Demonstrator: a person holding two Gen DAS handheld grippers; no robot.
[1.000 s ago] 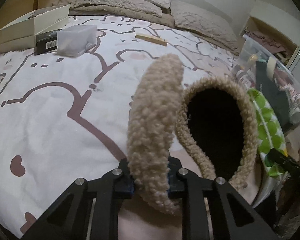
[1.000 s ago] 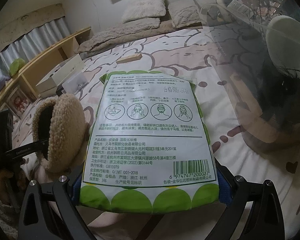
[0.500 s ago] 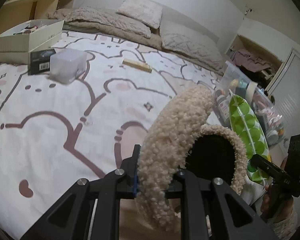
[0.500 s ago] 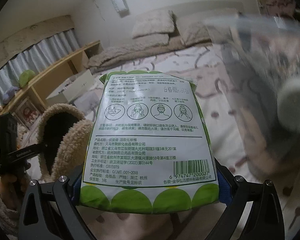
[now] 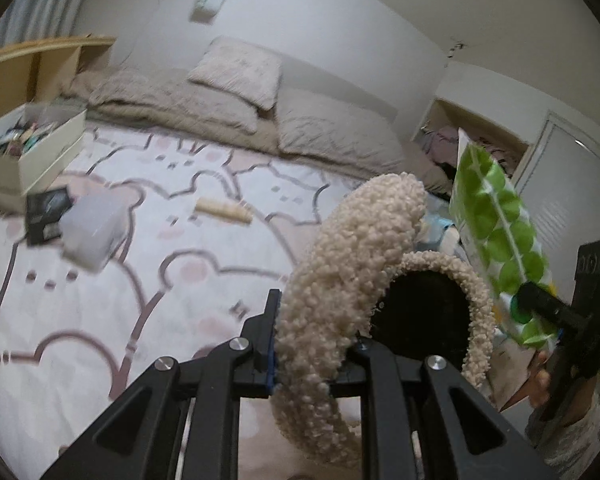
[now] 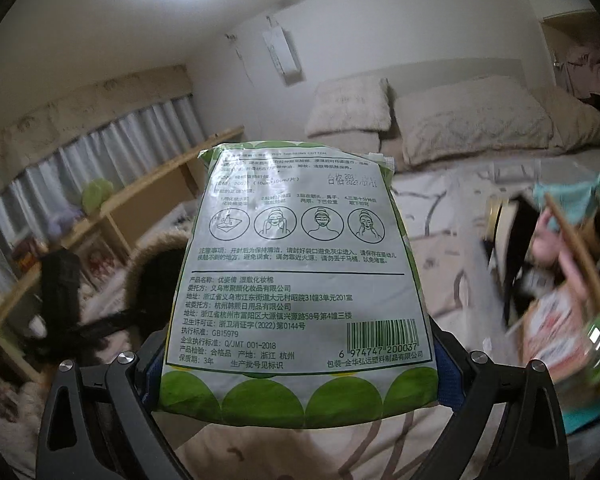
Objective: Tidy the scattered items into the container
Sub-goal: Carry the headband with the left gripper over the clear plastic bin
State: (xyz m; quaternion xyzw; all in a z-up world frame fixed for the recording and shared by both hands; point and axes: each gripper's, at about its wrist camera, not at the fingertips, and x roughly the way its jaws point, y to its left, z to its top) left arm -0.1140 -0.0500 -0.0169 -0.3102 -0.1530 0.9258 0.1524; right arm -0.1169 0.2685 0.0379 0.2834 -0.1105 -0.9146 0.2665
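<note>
My left gripper point(image 5: 316, 344) is shut on the band of a fluffy beige pouch point(image 5: 352, 248) with a dark opening, held up above the bed. My right gripper point(image 6: 300, 376) is shut on the lower edge of a white pack of cotton pads point(image 6: 300, 260) with green dots. In the left wrist view that pack point(image 5: 496, 232) stands upright just right of the pouch. The pouch point(image 6: 156, 264) shows blurred to the left behind the pack. The container point(image 6: 560, 280), holding several mixed items, lies blurred low at the right.
On the patterned bedspread point(image 5: 100, 320) lie a black box point(image 5: 46, 216), a translucent box point(image 5: 92, 236) and a wooden stick point(image 5: 222, 210). An open white box point(image 5: 32, 160) sits at the far left. Pillows point(image 5: 236, 70) line the headboard, with a wooden shelf point(image 6: 160, 172) along the window.
Both grippers have risen with their loads and tilted upward. The bed has dropped lower in both views. The container's inside now shows from above at the right.
</note>
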